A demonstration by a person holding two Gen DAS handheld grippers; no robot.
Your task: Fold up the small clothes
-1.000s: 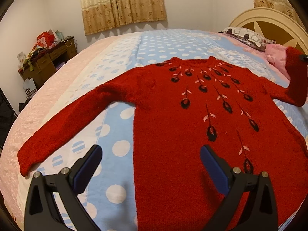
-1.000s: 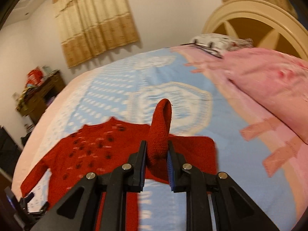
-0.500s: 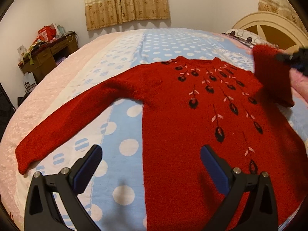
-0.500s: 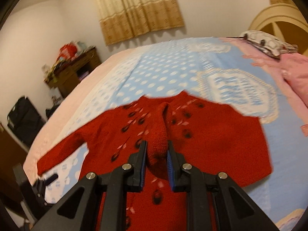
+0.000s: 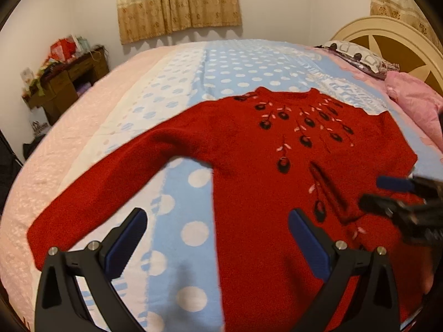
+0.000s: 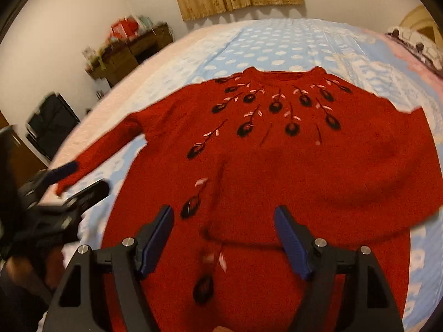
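A red knitted sweater with dark flower motifs lies front-up on the polka-dot bedspread. Its left sleeve stretches out flat to the left. The right sleeve lies folded across the sweater's body, its cuff end just ahead of my right gripper. That gripper's jaws are opening and its pads stand clear of the knit. In the left wrist view the right gripper hovers over the sweater's right side. My left gripper hangs open and empty over the sweater's lower left edge; the left gripper sits near the left cuff.
A pink quilt and a patterned pillow lie by the cream headboard at the right. A cluttered wooden desk stands at the far left wall, with a black bag beside the bed. Curtains hang behind.
My right gripper swung the right sleeve left and down across the sweater's front, then opened off it; the sleeve now rests folded on the body. The left gripper stayed open, shifting slightly.
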